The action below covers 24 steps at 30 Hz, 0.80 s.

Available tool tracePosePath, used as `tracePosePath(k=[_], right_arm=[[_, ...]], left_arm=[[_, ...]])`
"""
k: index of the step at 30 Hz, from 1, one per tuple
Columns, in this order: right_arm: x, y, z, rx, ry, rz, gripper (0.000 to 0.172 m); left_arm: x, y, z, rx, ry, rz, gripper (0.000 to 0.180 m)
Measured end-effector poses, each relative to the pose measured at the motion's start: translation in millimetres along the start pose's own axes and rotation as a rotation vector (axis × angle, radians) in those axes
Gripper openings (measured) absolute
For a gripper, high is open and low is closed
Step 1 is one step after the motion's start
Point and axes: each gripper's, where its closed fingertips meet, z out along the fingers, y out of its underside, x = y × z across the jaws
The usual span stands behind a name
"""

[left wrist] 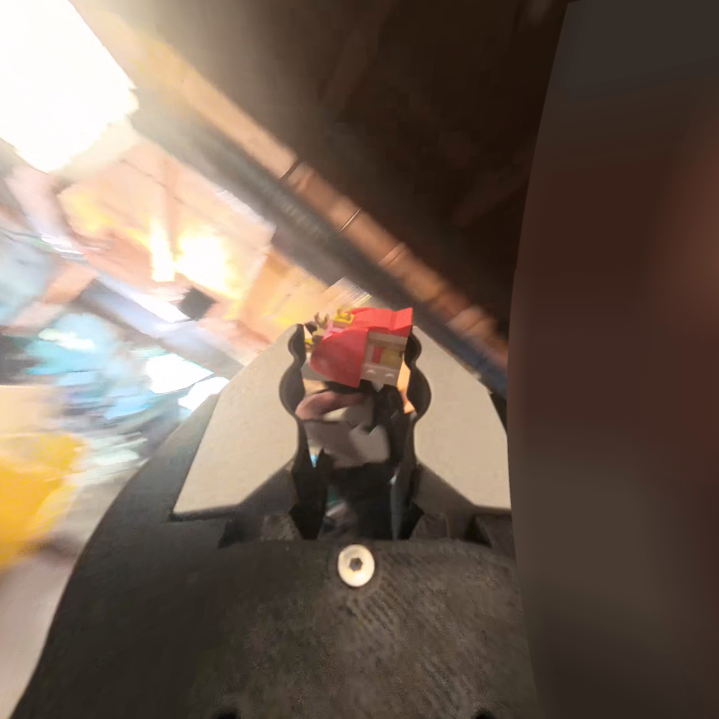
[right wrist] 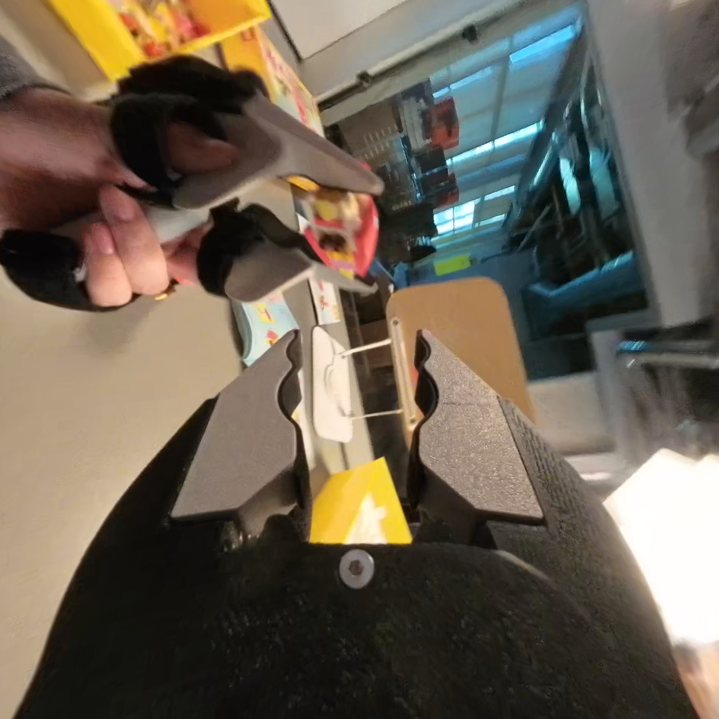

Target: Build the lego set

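My left gripper (left wrist: 355, 330) is shut on a small red toy-brick model (left wrist: 350, 350) with white and yellow parts; both pads press its sides. The right wrist view shows the same: the left gripper (right wrist: 375, 239), held in a person's hand (right wrist: 97, 241) with a black glove, clamps the red model (right wrist: 342, 229) above the beige table (right wrist: 97, 408). My right gripper (right wrist: 358, 336) is open with nothing between its pads. It sits below and to the right of the left gripper. The left wrist view is heavily blurred.
Beyond the right fingers are a white flat piece (right wrist: 330, 393), a tan board (right wrist: 463, 342) and a yellow card (right wrist: 358, 505). A picture booklet (right wrist: 268, 323) lies on the table. A yellow box (right wrist: 163, 35) stands at the far left. Shelves fill the background. Some 5 centimetres of space lies between my two pairs of fingers.
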Motion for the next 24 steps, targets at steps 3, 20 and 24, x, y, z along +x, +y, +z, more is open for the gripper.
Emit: tracePosePath(k=[3,20,24], right_arm=[[-1.5,25.5,-17.2,0.012,-0.018,0.332,0.045],[-18.5,26.0,-11.0,0.100,-0.340,1.242,0.038],[-27.1,26.3,4.3,0.042,-0.328,1.258,0.038]], left_arm=[[-10.9,16.7,0.6,-0.218,-0.152,0.390,0.049],[-69.8,43.9,-11.2,-0.796,-0.470,1.531,0.049],[-82.8,52.1,-13.5,-0.919,-0.489,1.762,0.050]])
